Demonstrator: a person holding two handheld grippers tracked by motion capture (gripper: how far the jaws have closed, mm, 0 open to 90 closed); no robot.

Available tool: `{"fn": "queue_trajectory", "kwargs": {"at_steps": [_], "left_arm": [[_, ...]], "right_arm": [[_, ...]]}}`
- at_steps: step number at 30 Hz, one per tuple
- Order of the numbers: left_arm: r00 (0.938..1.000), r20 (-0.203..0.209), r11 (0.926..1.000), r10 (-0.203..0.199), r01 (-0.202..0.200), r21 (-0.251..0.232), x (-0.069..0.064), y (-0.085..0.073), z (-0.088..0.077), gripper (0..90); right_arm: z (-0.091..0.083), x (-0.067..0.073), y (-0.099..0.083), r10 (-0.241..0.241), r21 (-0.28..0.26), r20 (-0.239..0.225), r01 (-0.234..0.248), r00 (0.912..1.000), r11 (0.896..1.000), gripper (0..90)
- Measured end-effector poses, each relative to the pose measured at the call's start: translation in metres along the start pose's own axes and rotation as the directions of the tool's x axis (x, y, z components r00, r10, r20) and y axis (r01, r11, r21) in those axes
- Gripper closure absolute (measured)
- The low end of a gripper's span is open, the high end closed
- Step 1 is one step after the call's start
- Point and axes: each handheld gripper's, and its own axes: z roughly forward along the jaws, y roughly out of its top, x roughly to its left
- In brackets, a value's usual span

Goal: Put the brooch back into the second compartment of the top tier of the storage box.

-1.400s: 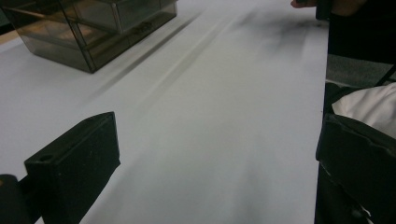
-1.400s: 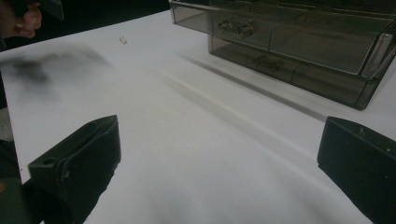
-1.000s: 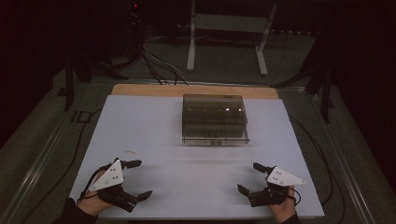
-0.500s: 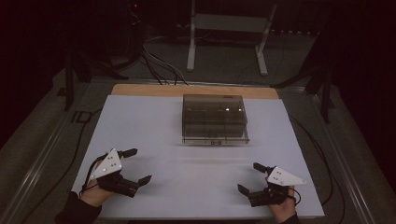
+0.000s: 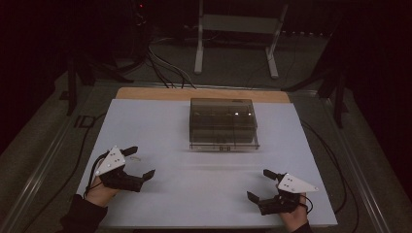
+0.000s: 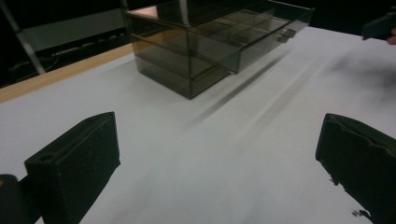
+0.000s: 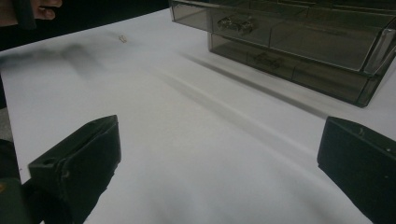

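1. White counter carries a smoky transparent plastic drawer box at its far middle; left tongs and right tongs rest near, both released
2. Left gripper view: box ahead, well apart
3. Right gripper view: box ahead, jaws spread

The left hand-held gripper hovers near the counter's front left corner, jaws spread wide, holding nothing; the right hand-held gripper sits near the front right corner, jaws likewise wide apart and empty.
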Motion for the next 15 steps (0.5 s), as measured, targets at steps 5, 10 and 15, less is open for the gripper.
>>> {"fn": "queue_trajectory", "kwargs": {"at_steps": [5, 10, 15], "left_arm": [[0.9992, -0.021, 0.9994, -0.033, 0.033, 0.008, 0.009, 0.0, 0.002, 0.6], [0.9983, -0.032, 0.9986, -0.049, 0.05, 0.02, 0.02, 0.0, 0.005, 0.7], [0.997, -0.039, 0.9977, -0.067, 0.067, 0.01, 0.03, 0.0, 0.009, 0.6]], "right_arm": [[0.001, 0.0, 0.0, 0.0, 0.005, -0.001, 0.0, 1.0, 1.0, 0.0], [0.001, 0.0, 0.0, -0.003, 0.007, -0.003, 0.003, 1.0, 1.0, 0.0], [0.001, -0.001, -0.001, 0.003, 0.012, -0.005, -0.003, 1.0, 1.0, 0.0]]}}
